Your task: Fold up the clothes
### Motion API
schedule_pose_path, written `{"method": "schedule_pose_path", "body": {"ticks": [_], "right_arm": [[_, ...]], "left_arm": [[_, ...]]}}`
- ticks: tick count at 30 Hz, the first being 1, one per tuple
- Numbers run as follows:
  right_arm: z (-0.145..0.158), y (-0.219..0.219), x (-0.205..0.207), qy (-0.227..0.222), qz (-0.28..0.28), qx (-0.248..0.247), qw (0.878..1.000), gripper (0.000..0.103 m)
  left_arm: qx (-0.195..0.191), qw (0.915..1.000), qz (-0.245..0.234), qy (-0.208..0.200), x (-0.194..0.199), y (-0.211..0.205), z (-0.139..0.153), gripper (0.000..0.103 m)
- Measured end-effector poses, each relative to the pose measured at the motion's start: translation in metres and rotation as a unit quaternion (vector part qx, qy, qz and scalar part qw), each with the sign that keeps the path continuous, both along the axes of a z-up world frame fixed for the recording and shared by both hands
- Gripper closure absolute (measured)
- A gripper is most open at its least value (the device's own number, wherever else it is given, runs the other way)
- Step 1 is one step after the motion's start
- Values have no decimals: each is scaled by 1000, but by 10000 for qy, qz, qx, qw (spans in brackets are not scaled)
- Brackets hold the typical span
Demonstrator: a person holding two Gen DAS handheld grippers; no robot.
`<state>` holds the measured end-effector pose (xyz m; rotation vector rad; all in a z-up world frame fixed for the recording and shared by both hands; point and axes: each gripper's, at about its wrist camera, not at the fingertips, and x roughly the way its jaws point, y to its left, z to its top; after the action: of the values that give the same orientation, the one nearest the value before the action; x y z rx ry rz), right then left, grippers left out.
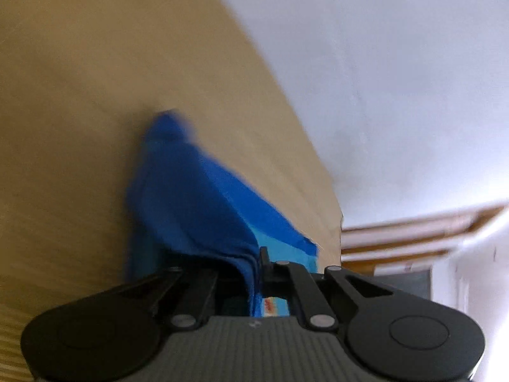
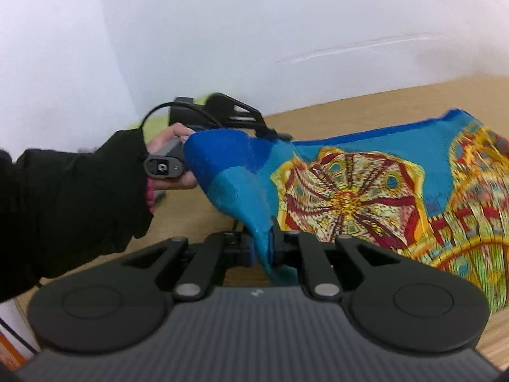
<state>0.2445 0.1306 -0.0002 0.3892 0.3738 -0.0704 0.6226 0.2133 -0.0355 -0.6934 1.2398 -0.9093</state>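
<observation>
Blue soft cloth (image 2: 366, 187), printed with ornate wheels, draped over the wooden tabletop (image 2: 366, 111). The left gripper (image 1: 256, 264) clamped a bunched edge. The right gripper (image 2: 262, 238) pinched another fold.

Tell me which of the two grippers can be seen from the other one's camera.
The left gripper, held in the black-sleeved hand, shows in the right wrist view. The right gripper never appears in the left view.

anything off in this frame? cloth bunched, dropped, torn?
Nothing stands out. The blue patterned cloth is pinched by both the left gripper and the right gripper, and its far part rests on the wooden table. It drapes unevenly between them, as expected mid-fold. No tear visible; both views are motion-blurred.
</observation>
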Motion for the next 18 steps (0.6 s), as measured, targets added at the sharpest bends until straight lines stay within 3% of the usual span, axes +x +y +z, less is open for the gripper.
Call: {"method": "schedule_pose_path", "body": {"ticks": [3,6,8,11,13,18], "right_arm": [[-3,-12,-19,-304,-351,414,9981,92],[-11,-35,-43,-505,-823,1033,9900,92],[-21,-53,-60,-584,-1193,1519,9794,92],[-54,-84,-84,-525,-1825,2399,9520,92],[-71,-97,-94,-340,-2118,2540,9431,92],[-69,-100,-102,6,-2142,2061,9548,90]], "left_arm": [[273,9971,-521,-477,-14,-54,37,99],[744,9881,-1042,-849,-37,-125,51,98],[1447,9738,-1468,-959,-54,-186,48,86],[2529,9455,-1816,-951,-79,-252,32,70],[2986,9311,-1878,-930,-93,-276,28,69],[2791,9264,-2025,-1514,-107,-255,65,56]]}}
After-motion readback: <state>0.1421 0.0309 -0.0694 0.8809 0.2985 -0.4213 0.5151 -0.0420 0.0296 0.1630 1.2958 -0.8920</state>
